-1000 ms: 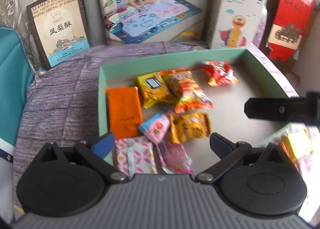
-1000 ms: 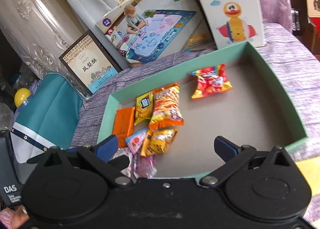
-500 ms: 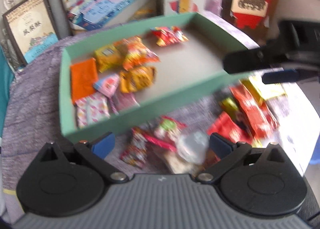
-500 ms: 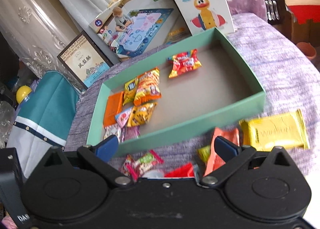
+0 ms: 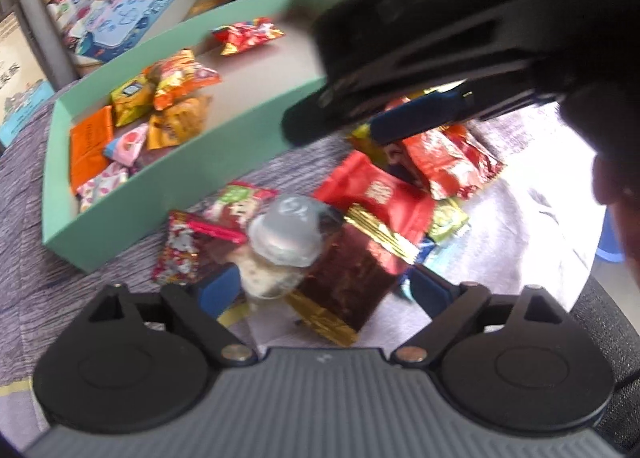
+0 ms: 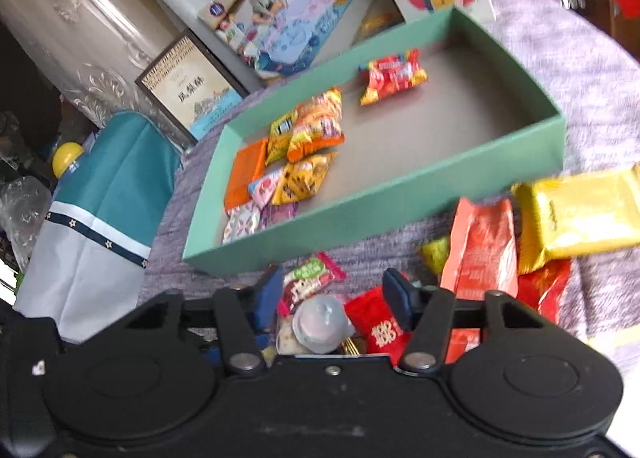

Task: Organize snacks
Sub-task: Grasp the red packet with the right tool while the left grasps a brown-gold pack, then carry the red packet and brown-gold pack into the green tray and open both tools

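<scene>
A green box (image 6: 400,194) on the purple cloth holds several snack packets at its left end and a red one (image 6: 392,76) at the back. In front of it lies a loose pile. My right gripper (image 6: 332,298) is over the pile with its jaws closing. A clear jelly cup (image 6: 320,322), a green-pink packet (image 6: 308,282) and a red packet (image 6: 376,326) lie between its pads, untouched. My left gripper (image 5: 324,290) is also closing, around the jelly cup (image 5: 286,234) and a dark red gold-edged packet (image 5: 344,282), without pressing. One of the right gripper's blue fingers (image 5: 420,114) crosses above.
More loose packets lie to the right: a gold one (image 6: 580,218) and an orange-red one (image 6: 480,250). Toy boxes (image 6: 288,18) and a framed snack box (image 6: 192,90) lean behind the green box. A teal bag (image 6: 112,194) stands at the table's left edge.
Both grippers drew back from over the green box and sank to the loose pile in front of it. Both pairs of jaws have narrowed, the right more.
</scene>
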Demonstrator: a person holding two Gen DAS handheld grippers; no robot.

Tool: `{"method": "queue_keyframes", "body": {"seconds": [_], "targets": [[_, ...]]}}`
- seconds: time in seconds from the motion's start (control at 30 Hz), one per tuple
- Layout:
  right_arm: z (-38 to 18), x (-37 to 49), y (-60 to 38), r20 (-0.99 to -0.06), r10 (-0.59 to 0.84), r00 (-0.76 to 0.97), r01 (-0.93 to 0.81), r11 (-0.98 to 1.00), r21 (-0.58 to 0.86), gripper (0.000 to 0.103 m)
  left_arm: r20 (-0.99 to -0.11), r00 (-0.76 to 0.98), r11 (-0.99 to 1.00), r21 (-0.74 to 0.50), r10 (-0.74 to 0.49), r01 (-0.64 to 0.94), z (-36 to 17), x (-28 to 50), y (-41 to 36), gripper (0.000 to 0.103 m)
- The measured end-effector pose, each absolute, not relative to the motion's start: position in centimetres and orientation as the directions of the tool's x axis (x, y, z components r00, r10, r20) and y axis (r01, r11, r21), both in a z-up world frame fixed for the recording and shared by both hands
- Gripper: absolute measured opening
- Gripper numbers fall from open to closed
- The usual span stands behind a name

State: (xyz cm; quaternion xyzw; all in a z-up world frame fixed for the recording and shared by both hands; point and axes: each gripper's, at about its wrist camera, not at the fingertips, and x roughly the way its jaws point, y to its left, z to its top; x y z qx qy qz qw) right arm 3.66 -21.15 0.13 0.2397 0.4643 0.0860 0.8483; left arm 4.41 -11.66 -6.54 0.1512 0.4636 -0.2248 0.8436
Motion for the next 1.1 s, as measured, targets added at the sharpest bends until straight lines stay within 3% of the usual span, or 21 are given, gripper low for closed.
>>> {"method": "queue_keyframes", "body": {"seconds": [0.07, 0.17, 0.2, 0.23, 0.57, 0.6, 0.67, 0.7, 1.1], "targets": [[-0.6, 3.6, -21.4, -0.751, 0.384, 0.537, 0.082, 0.863, 0.499, 0.056, -0.856, 0.452, 0.842, 0.037, -0.251, 0.538, -6.8, 4.4, -12.0, 0.081], [-1.3, 3.3, -21.8, -0.765, 0.381, 0.519, 0.087, 0.867, 0.491, 0.056, -0.858, 0.444, 0.830, 0.037, -0.259, 0.556, -7.2, 4.0, -12.3, 0.062], [-1.4, 3.1, -22.0, -0.768, 0.378, 0.516, 0.091, 0.868, 0.488, 0.056, -0.862, 0.435, 0.828, 0.034, -0.259, 0.560, -7.4, 4.0, -12.5, 0.044], [-1.5, 3.1, -22.2, -0.772, 0.376, 0.512, 0.095, 0.869, 0.486, 0.056, -0.869, 0.422, 0.828, 0.024, -0.260, 0.560, -7.6, 4.0, -12.5, 0.042], [-1.9, 2.5, -19.7, -0.823, 0.309, 0.477, 0.021, 0.932, 0.362, 0.056, -0.878, 0.382, 0.879, -0.087, -0.290, 0.468, -7.4, 4.2, -8.5, 0.041], [-2.1, 2.5, -19.3, -0.829, 0.294, 0.477, 0.016, 0.940, 0.342, 0.054, -0.878, 0.382, 0.889, -0.098, -0.289, 0.447, -7.4, 4.4, -7.9, 0.041], [-2.0, 2.3, -18.3, -0.836, 0.241, 0.493, -0.010, 0.963, 0.271, 0.036, -0.878, 0.383, 0.906, -0.120, -0.287, 0.406, -7.4, 4.6, -6.7, 0.041], [-1.9, 2.1, -17.9, -0.839, 0.215, 0.500, -0.020, 0.971, 0.237, 0.034, -0.878, 0.383, 0.912, -0.128, -0.286, 0.389, -7.4, 4.8, -6.2, 0.041], [0.4, 0.9, -20.1, -0.803, 0.273, 0.530, 0.040, 0.938, 0.345, 0.032, -0.850, 0.419, 0.931, -0.201, -0.321, 0.306, -5.5, 5.1, -3.1, 0.039]]}}
